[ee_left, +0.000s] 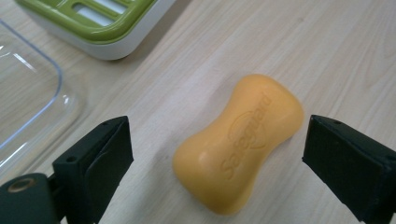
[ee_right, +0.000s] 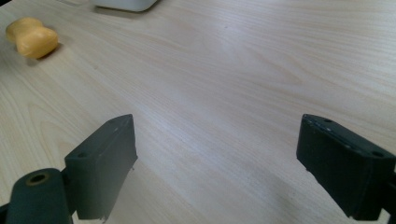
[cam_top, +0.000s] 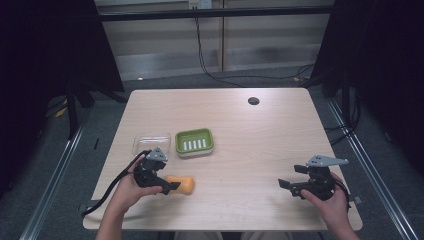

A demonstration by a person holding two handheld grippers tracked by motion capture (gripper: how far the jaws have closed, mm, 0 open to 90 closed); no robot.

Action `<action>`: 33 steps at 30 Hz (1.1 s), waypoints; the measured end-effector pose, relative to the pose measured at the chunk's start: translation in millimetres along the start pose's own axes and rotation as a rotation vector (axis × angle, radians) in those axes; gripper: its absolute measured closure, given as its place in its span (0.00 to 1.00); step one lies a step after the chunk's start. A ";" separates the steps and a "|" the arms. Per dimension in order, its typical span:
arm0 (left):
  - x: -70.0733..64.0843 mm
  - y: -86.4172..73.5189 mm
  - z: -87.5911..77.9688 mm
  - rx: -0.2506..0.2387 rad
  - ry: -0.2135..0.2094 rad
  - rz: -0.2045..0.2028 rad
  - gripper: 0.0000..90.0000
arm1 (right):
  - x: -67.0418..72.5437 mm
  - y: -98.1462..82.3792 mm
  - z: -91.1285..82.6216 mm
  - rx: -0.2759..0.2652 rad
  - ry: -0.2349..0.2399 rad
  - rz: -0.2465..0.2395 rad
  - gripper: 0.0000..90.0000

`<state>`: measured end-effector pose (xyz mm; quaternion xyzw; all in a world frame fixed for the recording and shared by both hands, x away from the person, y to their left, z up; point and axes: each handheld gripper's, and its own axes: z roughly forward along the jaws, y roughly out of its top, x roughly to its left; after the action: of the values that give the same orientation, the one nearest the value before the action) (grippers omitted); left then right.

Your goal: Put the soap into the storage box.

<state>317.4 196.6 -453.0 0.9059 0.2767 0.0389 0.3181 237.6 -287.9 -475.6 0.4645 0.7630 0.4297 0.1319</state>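
Pale wooden table (cam_top: 260,145) is being used, with grey floor and dark curtains beyond. Nearest, at seven o'clock, the orange soap bar (ee_left: 238,149) is being straddled by the left gripper (cam_top: 167,186), jaws wide, pads not touching. At five o'clock the right gripper (cam_top: 287,187) is being held idle, jaws spread over bare wood. Likely the approach step; closing on the soap is called for next. Farther, toward ten o'clock, a green soap dish (cam_top: 195,142) and clear lid (cam_top: 151,142) are sitting.

Left gripper (cam_top: 172,186) low at table's near-left with jaws spread wide, right gripper (cam_top: 286,186) near-right, jaws also wide, both hand-held.
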 end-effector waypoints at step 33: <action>-12.5 18.6 18.1 0.208 -0.050 0.217 0.21 | 0.9 -2.2 0.4 0.017 0.000 -0.006 0.12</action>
<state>320.2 168.0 -454.8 0.9594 0.1716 0.0215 0.2230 236.1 -287.4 -477.4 0.4634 0.7680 0.4228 0.1293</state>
